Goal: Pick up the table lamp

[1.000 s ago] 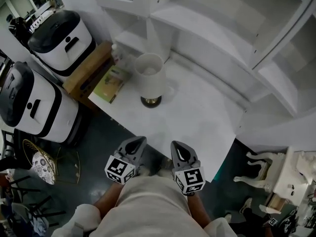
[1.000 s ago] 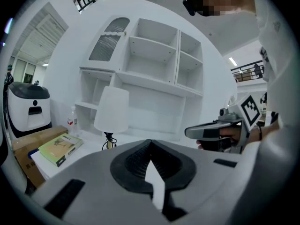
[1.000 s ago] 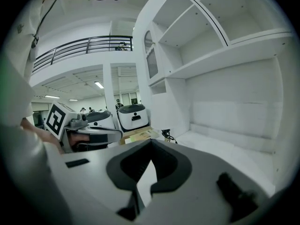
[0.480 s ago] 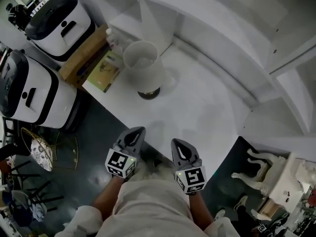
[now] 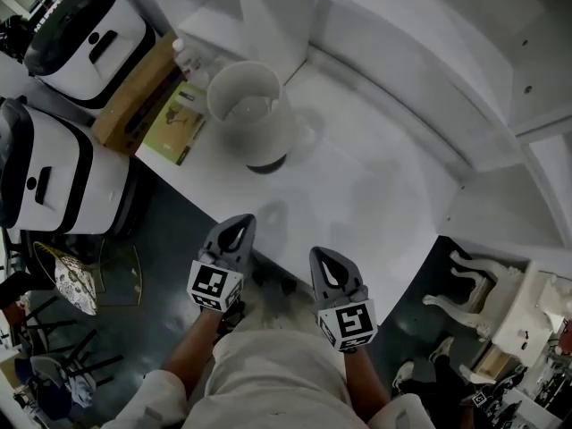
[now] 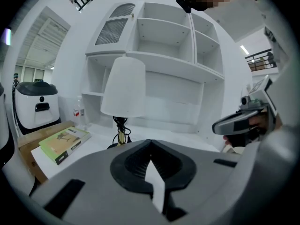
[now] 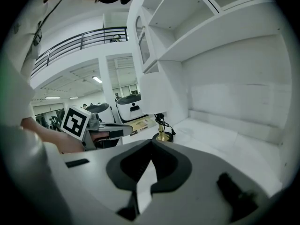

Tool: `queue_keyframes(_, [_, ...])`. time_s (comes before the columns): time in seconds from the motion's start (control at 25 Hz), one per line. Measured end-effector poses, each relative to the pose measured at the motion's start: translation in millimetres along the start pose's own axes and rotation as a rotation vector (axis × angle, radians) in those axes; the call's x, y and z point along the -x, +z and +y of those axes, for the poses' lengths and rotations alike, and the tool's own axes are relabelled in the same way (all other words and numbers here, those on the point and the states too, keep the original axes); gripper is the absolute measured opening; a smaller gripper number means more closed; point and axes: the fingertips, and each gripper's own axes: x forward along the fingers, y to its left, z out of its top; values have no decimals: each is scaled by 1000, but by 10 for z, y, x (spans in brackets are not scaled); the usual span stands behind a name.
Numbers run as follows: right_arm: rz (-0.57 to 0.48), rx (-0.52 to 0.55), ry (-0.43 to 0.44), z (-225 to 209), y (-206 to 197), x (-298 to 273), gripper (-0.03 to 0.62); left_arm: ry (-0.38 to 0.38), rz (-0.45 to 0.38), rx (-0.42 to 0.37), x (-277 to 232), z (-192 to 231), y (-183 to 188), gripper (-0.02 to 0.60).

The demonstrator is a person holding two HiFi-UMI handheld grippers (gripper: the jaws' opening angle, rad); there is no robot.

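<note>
The table lamp has a white shade and a small brass base. It stands upright near the left end of the white tabletop. In the left gripper view, the lamp is straight ahead, with a black cord wound round its stem. The lamp also shows ahead in the right gripper view. My left gripper is shut and empty at the table's near edge, well short of the lamp. To its right, my right gripper is also shut and holds nothing.
A green book lies left of the lamp beside a cardboard box and a small bottle. Two white-and-black machines stand on the floor at left. White shelving rises behind the table. Ornate white furniture stands at right.
The head view has shifted toward the table, so the lamp sits higher and further left in the picture. Both grippers stay shut side by side and have sunk a little at the near edge.
</note>
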Motion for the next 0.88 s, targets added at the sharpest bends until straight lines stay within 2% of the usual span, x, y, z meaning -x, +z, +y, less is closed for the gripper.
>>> queue_keyframes(0.32, [12,-33,-70,-90,-70,32,12,-19,8,-7,-350,225,-183,9])
queue_keyframes(0.64, [34,-41,-101,-108,-215,28,12,-59,-4,0,-692,246,-278,11])
queue_keyframes(0.88, [48,-60,-123,-170,-286,34,12,-61,-1,14,-886,347,-369,83])
